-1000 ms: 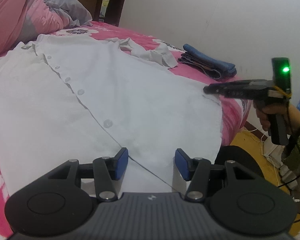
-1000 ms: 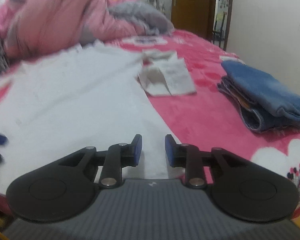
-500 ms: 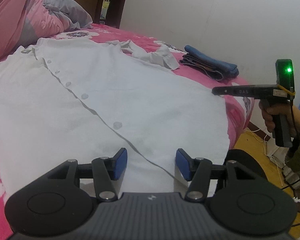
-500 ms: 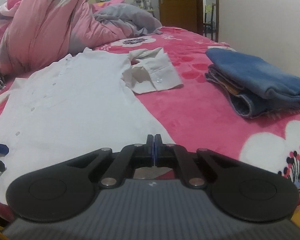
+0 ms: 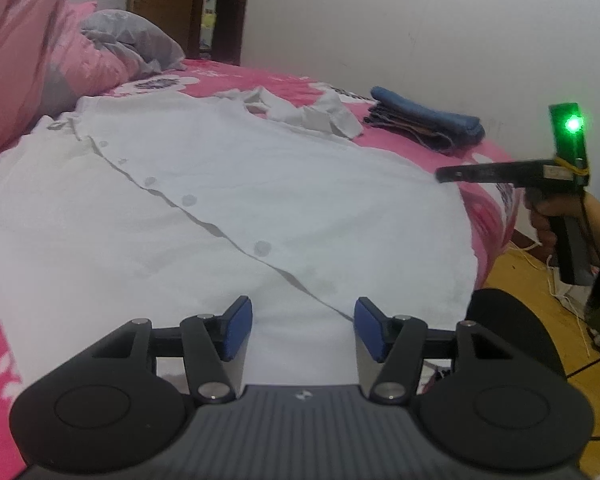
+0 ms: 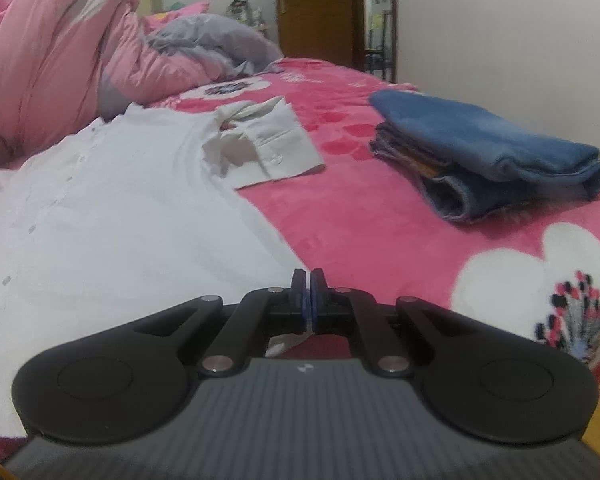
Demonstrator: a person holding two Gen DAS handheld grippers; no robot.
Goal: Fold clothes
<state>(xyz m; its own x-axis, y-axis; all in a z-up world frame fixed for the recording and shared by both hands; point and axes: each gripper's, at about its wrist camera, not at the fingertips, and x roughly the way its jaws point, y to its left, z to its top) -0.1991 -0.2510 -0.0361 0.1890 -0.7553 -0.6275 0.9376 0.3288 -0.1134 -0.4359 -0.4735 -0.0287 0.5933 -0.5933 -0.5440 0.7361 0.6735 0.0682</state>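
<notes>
A white button-up shirt (image 5: 228,208) lies spread flat on the pink bed, front up, its placket running diagonally. One sleeve (image 6: 268,148) is bunched by the far side. My left gripper (image 5: 303,330) hovers open over the shirt's near hem, straddling the placket's end. My right gripper (image 6: 309,300) is shut at the shirt's right side edge (image 6: 260,248), with white cloth meeting its tips. In the left wrist view the right gripper (image 5: 444,176) shows side-on at that edge, held by a hand (image 5: 548,210).
Folded blue jeans (image 6: 496,160) sit on the pink floral bedspread (image 6: 380,220) to the right of the shirt. A pink and grey quilt (image 6: 80,64) is heaped at the bed's head. The wall, a wooden door and yellow floor (image 5: 532,280) border the bed's right side.
My right gripper went from open to shut at the shirt's right edge and has stayed shut. The left gripper pulled back slightly toward the hem, remaining open.
</notes>
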